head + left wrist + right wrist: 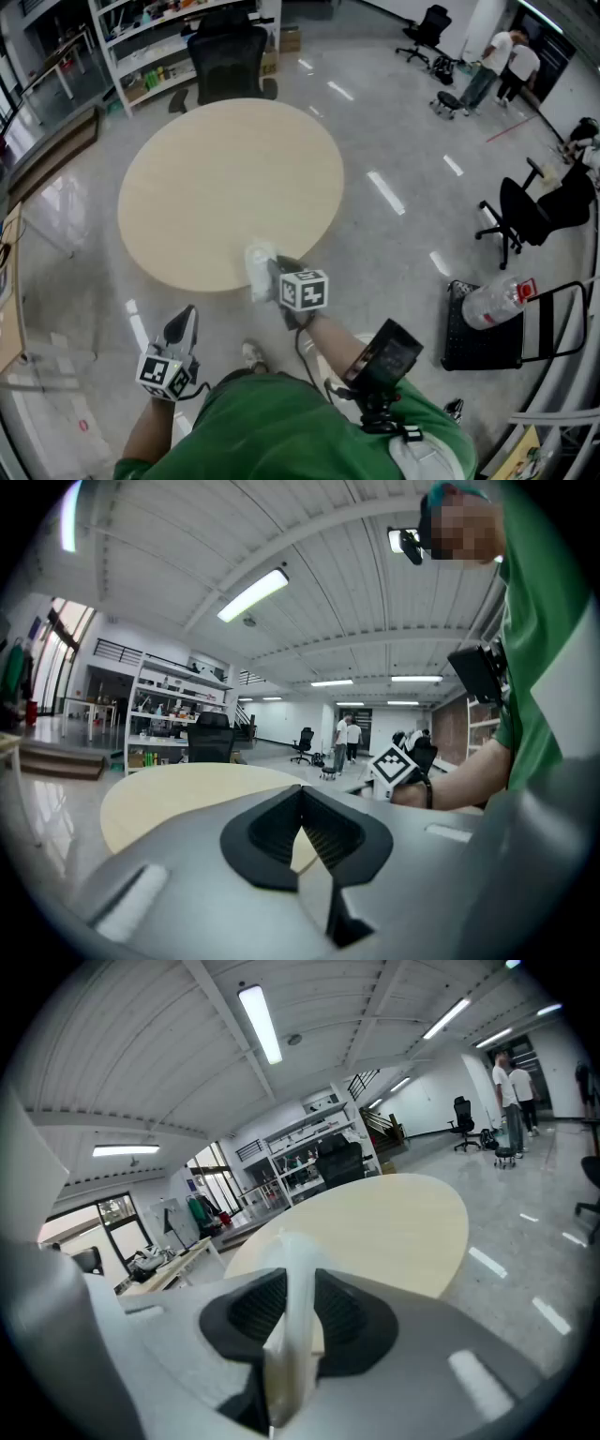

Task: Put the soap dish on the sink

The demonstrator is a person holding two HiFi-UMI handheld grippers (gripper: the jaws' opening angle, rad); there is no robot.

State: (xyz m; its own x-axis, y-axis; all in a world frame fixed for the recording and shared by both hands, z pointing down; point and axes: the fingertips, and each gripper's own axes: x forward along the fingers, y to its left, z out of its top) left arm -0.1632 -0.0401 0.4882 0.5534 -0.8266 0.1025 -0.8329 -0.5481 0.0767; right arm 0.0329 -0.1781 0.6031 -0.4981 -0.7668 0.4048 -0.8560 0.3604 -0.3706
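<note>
My right gripper is shut on a thin white soap dish, holding it over the near edge of a round beige table. In the right gripper view the soap dish stands edge-on, pinched between the two black pads, with the table beyond it. My left gripper hangs lower left, off the table. Its jaws meet at the tips with nothing between them. No sink shows in any view.
A black office chair stands behind the table, in front of white shelves. Another black chair and a black folding stand with a plastic jug are at the right. Two people stand far back right.
</note>
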